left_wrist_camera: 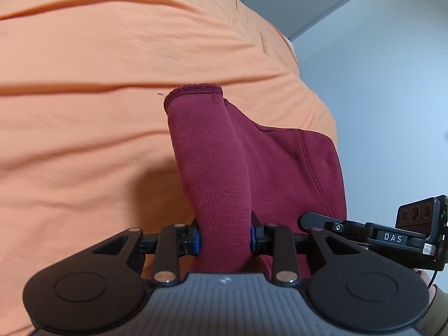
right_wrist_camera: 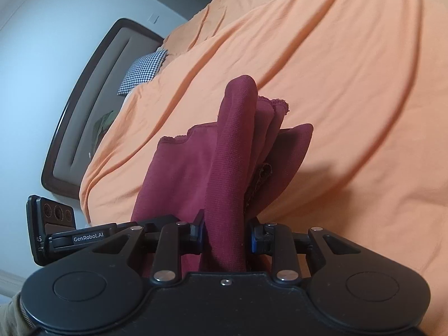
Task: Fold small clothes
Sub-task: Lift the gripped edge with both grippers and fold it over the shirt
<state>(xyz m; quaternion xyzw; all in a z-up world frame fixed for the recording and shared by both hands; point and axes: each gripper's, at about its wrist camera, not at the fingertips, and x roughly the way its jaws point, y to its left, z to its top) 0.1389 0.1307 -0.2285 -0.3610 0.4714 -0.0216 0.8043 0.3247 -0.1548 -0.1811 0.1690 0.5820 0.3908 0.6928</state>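
Maroon garment (left_wrist_camera: 212, 154): a small knit piece, gathered in a bunch and held above the orange bedsheet (left_wrist_camera: 84, 112), at frame centre in both wrist views. The left hand-held gripper (left_wrist_camera: 225, 238) is closed on one fold of the fabric, blue pads pressing both sides. The right hand-held gripper (right_wrist_camera: 225, 238) is likewise clamped on another fold. A checked pillow (right_wrist_camera: 142, 70) lies at upper left of the right view, beside the dark headboard (right_wrist_camera: 84, 106).
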